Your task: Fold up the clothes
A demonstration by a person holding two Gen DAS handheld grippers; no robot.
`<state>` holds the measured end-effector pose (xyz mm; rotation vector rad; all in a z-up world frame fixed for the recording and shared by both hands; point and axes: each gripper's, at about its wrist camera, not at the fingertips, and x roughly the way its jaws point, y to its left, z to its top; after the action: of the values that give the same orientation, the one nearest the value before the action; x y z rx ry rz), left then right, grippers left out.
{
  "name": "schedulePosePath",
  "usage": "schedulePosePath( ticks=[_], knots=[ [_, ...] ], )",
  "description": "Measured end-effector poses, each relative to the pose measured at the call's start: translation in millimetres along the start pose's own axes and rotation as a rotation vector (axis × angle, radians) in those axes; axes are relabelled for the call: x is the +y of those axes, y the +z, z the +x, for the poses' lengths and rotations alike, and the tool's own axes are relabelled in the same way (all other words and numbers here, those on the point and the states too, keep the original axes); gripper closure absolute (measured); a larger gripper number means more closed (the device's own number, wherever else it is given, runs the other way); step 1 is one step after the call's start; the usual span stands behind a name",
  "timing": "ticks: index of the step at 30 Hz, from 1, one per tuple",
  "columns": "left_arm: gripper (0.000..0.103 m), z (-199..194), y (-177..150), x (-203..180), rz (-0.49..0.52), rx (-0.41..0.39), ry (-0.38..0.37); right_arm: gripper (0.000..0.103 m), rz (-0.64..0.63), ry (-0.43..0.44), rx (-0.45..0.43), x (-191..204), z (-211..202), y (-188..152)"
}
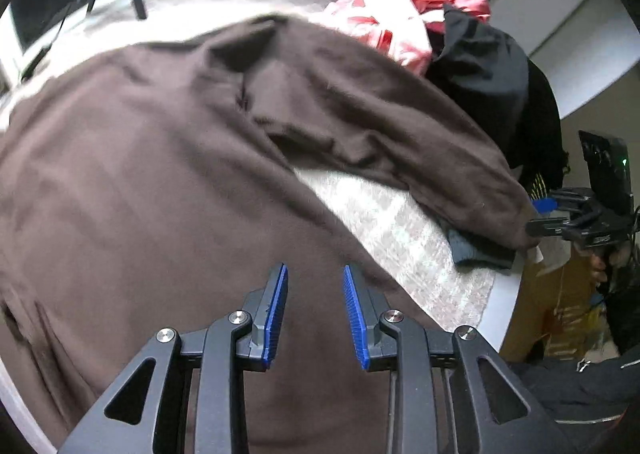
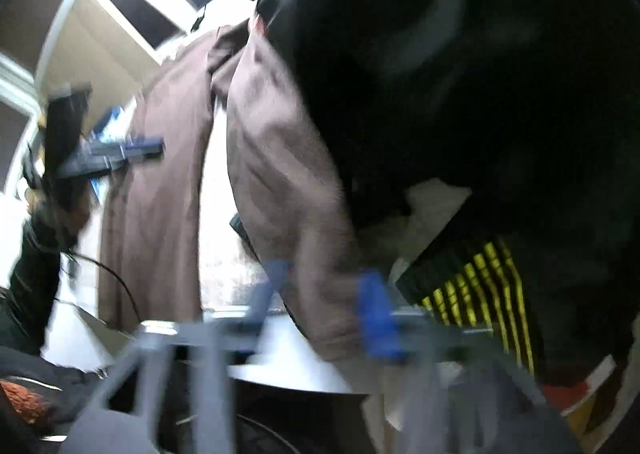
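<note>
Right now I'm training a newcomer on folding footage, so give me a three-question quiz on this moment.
1. True or false: the left tool is open, with nothing between its fingers.
2. What colour is the garment under the left tool?
3. What lies just beyond the brown sleeve? A) clothes pile B) a shoe C) a book

Key: 1 true; 2 brown; 3 A

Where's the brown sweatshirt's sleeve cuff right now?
In the left wrist view, the sleeve cuff lies far right at the table edge, beside the right gripper, with the black garment behind it.
</note>
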<state>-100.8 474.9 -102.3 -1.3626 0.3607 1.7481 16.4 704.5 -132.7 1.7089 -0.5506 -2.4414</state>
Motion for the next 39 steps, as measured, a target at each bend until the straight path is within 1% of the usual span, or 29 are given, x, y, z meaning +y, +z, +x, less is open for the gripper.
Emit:
schedulePosePath(
  ticks=[2,4,6,10,11,13,14,15,17,19,21,24,26,27,29,30,31,33,35,36,37,39],
  knots=[
    [0.072,-7,10,7,0.018,-0.036,0.026,0.096,-0.043,-0.043,-0.017,8,-11,4],
    [0.072,-10,25,22,0.0,-0.075,0.046,0.096,-0.072,-0.114,-0.077,13,-38,16],
    [0.072,-7,36,34,-0.007,-0.089,0.042,0.096,-0.093,-0.183,-0.131,15,-68,33],
    [0.072,19,55,48,0.028,-0.049,0.078,0.096,-0.171,-0.367,-0.247,19,-130,75],
    [0.072,25,56,50,0.031,-0.033,0.08,0.096,-0.181,-0.388,-0.255,18,-138,82],
    [0.072,39,55,54,0.035,0.002,0.064,0.096,-0.186,-0.403,-0.241,14,-138,90],
    [0.069,38,56,54,0.046,-0.001,0.059,0.096,-0.19,-0.414,-0.217,13,-130,91],
    [0.07,37,56,54,0.058,-0.004,0.054,0.096,-0.196,-0.429,-0.187,9,-120,88],
    [0.07,26,71,52,0.08,-0.02,0.06,0.096,-0.207,-0.451,-0.13,0,-100,76],
    [0.07,16,85,51,0.102,-0.036,0.065,0.096,-0.178,-0.398,-0.092,-7,-85,66],
    [0.069,6,100,49,0.125,-0.053,0.07,0.096,-0.152,-0.34,-0.074,-9,-77,54],
    [0.065,-9,122,46,0.159,-0.076,0.078,0.095,-0.132,-0.312,-0.065,-7,-75,37],
    [0.063,-3,144,33,0.217,-0.056,0.084,0.095,-0.11,-0.287,-0.059,-8,-74,25],
    [0.063,0,148,23,0.263,-0.043,0.08,0.095,-0.1,-0.278,-0.057,-8,-73,19],
    [0.057,5,158,2,0.357,-0.019,0.074,0.093,-0.088,-0.268,-0.037,-10,-69,9],
    [0.056,11,162,-11,0.416,-0.009,0.073,0.089,-0.084,-0.265,-0.024,-11,-66,4],
    [0.055,18,163,-19,0.45,0.001,0.08,0.084,-0.076,-0.261,-0.012,-13,-64,-1],
    [0.054,31,165,-32,0.505,0.027,0.1,0.081,-0.031,-0.215,-0.018,-20,-70,-11],
    [0.054,47,166,-35,0.53,0.069,0.119,0.074,0.035,-0.147,-0.06,-33,-87,-20],
    [0.054,53,167,-36,0.537,0.087,0.127,0.067,0.059,-0.125,-0.082,-38,-95,-22],
    [0.054,58,166,-37,0.544,0.105,0.134,0.063,0.075,-0.115,-0.109,-43,-102,-23],
    [0.055,66,159,-37,0.557,0.132,0.133,0.063,0.112,-0.091,-0.145,-54,-108,-24]
  ],
)
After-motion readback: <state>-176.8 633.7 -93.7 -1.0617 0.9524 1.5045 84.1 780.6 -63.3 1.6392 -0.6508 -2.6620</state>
